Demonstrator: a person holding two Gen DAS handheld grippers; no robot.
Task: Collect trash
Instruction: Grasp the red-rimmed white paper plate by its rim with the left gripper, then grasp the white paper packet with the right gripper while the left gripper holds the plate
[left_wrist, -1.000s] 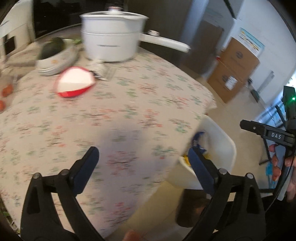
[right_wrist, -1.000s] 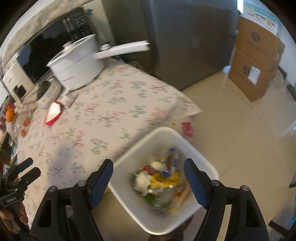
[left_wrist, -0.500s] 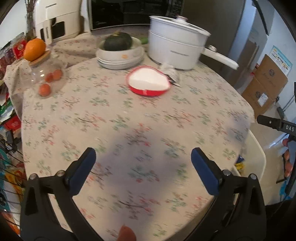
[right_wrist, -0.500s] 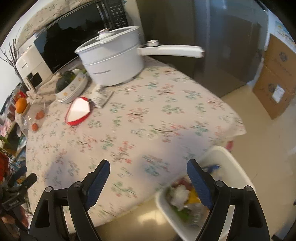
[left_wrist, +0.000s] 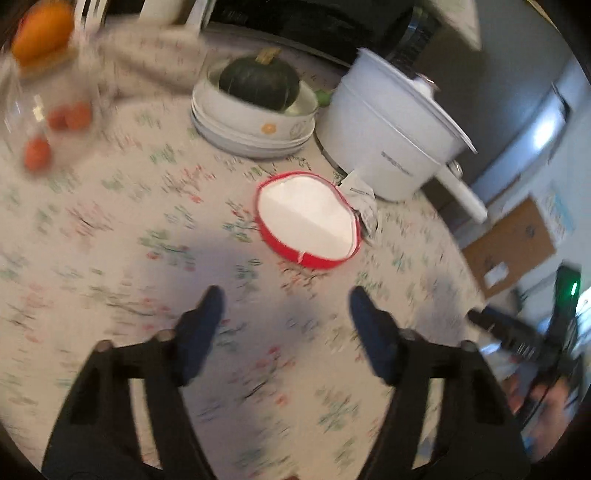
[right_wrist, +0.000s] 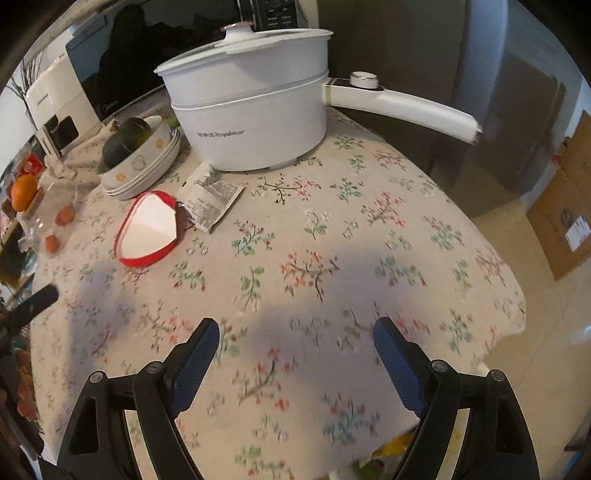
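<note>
Your left gripper (left_wrist: 284, 299) hangs over the flowered cloth of the worktop (left_wrist: 122, 258), its jaws spread wide with nothing between them. Your right gripper (right_wrist: 295, 330) does the same nearer the worktop's front edge: jaws wide apart, holding nothing.

The trash you are after lies toward the back of the worktop. A red heart-shaped box (right_wrist: 147, 230) with a white inside sits open side up on the cloth, ahead of your left gripper and well apart from it. Just beside the box, on the pot side, lies a crumpled printed wrapper (right_wrist: 208, 197); one corner touches or slightly overlaps the box rim, and its far end reaches the foot of the white electric pot (right_wrist: 247, 114). In the left wrist view the wrapper (left_wrist: 364, 199) shows only as a pale scrap between box (left_wrist: 308, 218) and pot (left_wrist: 391, 133).

Left of the pot stands a stack of white bowls (right_wrist: 144, 166) with a dark green squash (right_wrist: 123, 142) in the top one. Further left is a clear glass jar (left_wrist: 48, 114) with small red-orange fruits inside and an orange (left_wrist: 42, 33) on its lid; this part of the left view is blurred.

At the bottom edge of the right wrist view, below the cloth's hem, a bit of yellow and white shows (right_wrist: 388, 448); you cannot tell what it is.
</note>
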